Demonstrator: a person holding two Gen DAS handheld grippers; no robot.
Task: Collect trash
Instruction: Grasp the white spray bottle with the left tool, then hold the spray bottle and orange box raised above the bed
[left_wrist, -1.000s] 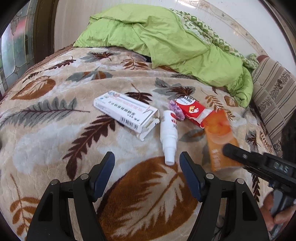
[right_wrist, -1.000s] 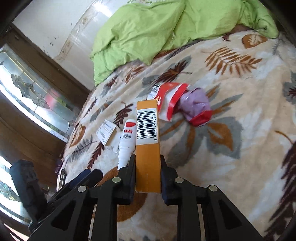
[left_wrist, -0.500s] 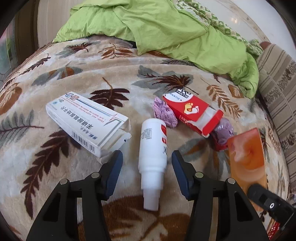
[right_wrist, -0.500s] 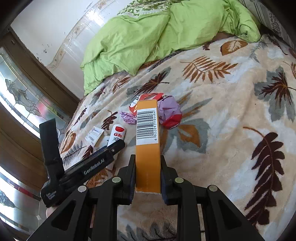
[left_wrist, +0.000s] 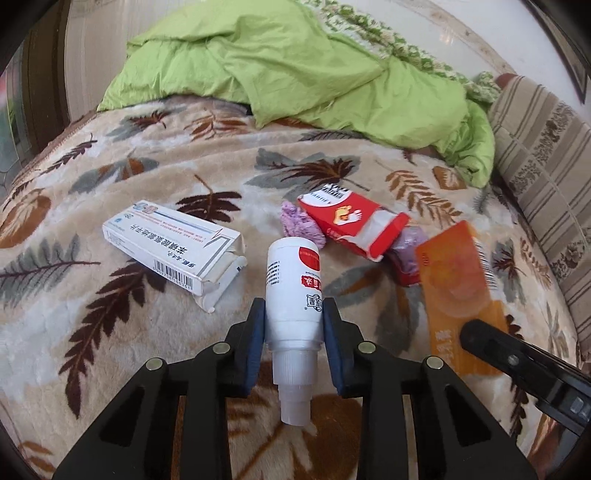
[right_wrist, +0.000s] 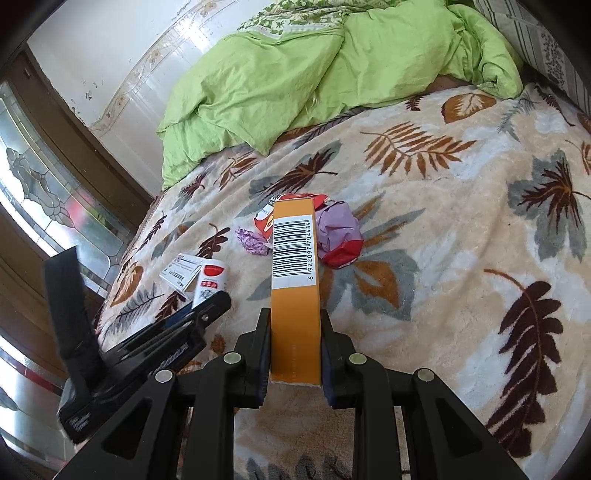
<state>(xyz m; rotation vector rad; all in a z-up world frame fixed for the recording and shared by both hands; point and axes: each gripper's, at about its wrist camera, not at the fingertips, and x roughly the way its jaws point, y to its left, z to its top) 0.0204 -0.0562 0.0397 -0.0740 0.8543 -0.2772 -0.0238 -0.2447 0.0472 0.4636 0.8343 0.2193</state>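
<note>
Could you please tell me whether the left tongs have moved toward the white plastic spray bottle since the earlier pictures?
Yes. The left tongs advanced along the leaf-patterned blanket, now closing around the white plastic spray bottle, which earlier lay ahead.

- Bright daylight floods both views, soft and even across the bed (left_wrist: 122, 325).
- Glare whites out the patterned window (right_wrist: 40, 206) at left in the right wrist view.
- Fisheye bends the edges; dark vignette rings every corner.
- Orange box (left_wrist: 458, 291) smeared with blur in the left wrist view; centre stays sharp.
</note>
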